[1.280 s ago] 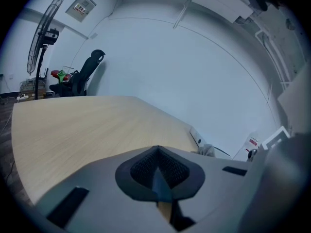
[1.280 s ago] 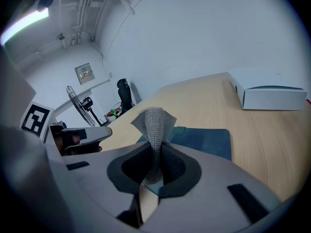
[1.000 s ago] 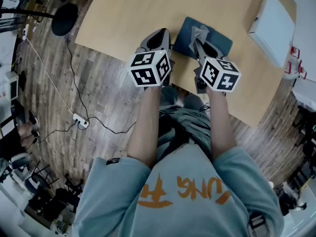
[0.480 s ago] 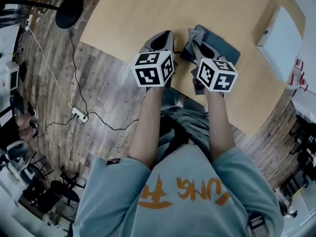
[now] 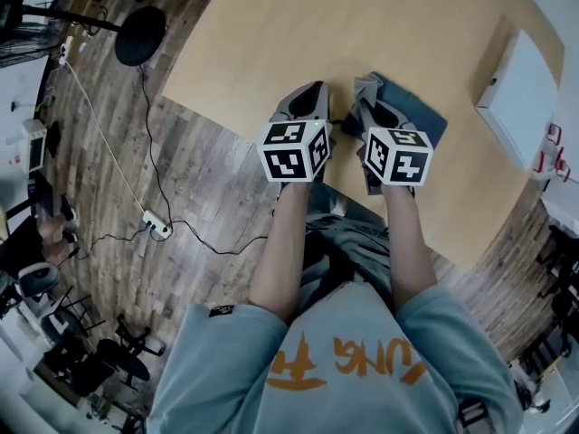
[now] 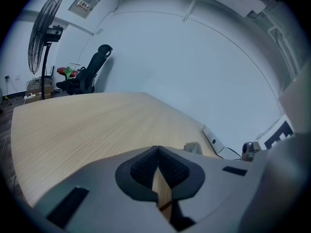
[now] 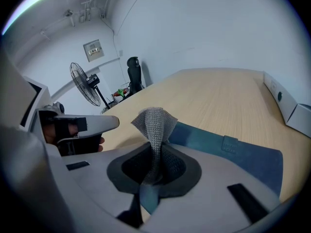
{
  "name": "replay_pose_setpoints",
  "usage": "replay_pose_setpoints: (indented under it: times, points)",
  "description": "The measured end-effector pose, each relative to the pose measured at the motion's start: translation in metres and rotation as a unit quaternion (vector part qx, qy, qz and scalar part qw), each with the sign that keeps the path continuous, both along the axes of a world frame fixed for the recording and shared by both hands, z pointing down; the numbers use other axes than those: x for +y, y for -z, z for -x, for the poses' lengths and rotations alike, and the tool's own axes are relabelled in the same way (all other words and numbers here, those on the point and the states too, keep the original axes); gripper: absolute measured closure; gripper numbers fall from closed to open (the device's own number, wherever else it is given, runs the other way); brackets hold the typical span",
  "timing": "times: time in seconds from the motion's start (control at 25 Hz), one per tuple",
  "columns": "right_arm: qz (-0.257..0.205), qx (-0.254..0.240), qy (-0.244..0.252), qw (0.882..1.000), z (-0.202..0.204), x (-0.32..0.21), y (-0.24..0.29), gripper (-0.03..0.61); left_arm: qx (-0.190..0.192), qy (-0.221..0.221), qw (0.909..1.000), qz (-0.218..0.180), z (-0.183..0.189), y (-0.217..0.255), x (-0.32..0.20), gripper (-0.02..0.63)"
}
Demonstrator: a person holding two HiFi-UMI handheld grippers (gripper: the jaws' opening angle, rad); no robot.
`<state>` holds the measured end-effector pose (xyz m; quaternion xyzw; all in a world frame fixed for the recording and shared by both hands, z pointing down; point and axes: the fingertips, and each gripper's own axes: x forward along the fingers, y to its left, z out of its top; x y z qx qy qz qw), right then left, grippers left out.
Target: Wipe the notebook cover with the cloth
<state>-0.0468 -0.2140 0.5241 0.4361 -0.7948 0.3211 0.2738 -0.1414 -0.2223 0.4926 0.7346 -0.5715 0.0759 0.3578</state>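
Right gripper view: jaws pinch knitted cloth [image 7: 154,123] beside blue notebook [image 7: 233,154]; left gripper [image 6: 158,150] closed.

Bunched grey cloth [image 7: 154,123] over flat blue notebook [image 7: 243,154]

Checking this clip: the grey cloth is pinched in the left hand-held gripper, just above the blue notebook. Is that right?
Not quite. The right hand-held gripper pinches the grey cloth, just above the blue notebook. The right gripper view shows the cloth clamped between its jaws. The left hand-held gripper is shut on nothing.
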Motion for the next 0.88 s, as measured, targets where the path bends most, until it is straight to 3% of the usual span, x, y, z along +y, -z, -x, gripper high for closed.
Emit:
replay_pose_setpoints:
  times: [0.88]
  points:
    - [0.005,0.014,-0.053,0.998,-0.049,0.014,-0.001,0.548,-0.003,-0.050,0.9987,-0.008,-0.038,0.005,0.013,0.597]
